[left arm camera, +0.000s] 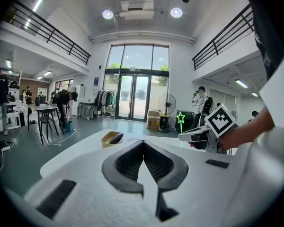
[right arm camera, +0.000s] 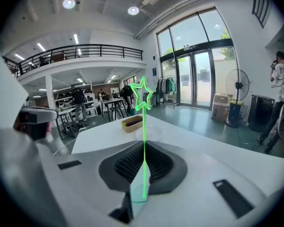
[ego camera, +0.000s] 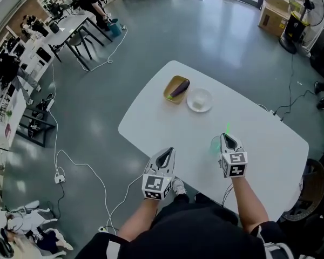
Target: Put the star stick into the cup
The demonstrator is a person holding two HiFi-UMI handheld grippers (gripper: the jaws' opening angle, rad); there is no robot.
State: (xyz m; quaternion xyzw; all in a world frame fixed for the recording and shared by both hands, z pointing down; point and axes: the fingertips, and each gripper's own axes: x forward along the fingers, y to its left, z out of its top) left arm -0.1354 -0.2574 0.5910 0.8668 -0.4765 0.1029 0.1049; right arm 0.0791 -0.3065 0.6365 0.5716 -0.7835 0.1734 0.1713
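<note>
A thin glowing green star stick stands upright between the jaws of my right gripper, which is shut on its shaft. Its star shows just above that gripper in the head view. The stick's lower end sits inside a clear, green-tinted cup, seen through the gap behind the jaws. In the head view the cup is right against the gripper's left side. My left gripper hovers at the table's near edge, shut and holding nothing. From it, the star shows to the right.
A yellow bowl holding a dark aubergine and a clear round dish sit at the far side of the white table. Cables run over the floor at the left. A fan and boxes stand far right.
</note>
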